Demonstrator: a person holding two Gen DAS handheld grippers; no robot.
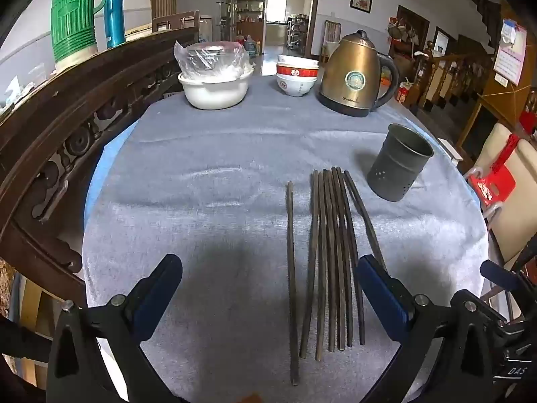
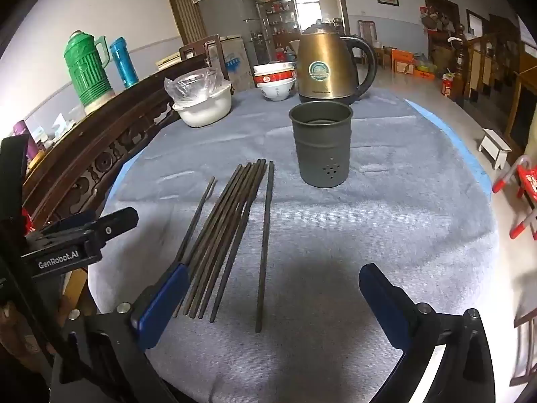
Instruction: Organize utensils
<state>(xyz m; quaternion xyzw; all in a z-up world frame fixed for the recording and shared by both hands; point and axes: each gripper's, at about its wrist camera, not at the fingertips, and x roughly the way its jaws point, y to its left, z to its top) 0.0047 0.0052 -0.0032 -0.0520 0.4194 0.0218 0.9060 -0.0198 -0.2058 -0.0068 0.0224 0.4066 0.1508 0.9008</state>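
Several dark chopsticks (image 1: 332,262) lie side by side on the grey cloth, with a single chopstick (image 1: 291,268) a little to their left. A dark metal holder cup (image 1: 399,168) with small holes stands upright beyond them on the right and looks empty. My left gripper (image 1: 268,262) hovers open above the near ends of the chopsticks, holding nothing. In the right wrist view the chopsticks (image 2: 221,235) fan out left of centre, and the cup (image 2: 320,144) stands just beyond their far ends. My right gripper (image 2: 273,270) is open and empty above their near ends.
A brass kettle (image 1: 352,74), stacked bowls (image 1: 297,77) and a white basin (image 1: 214,90) holding a plastic-wrapped bowl stand at the table's far edge. A carved wooden bench back (image 1: 67,141) runs along the left. A red stool (image 1: 493,184) stands off the right edge.
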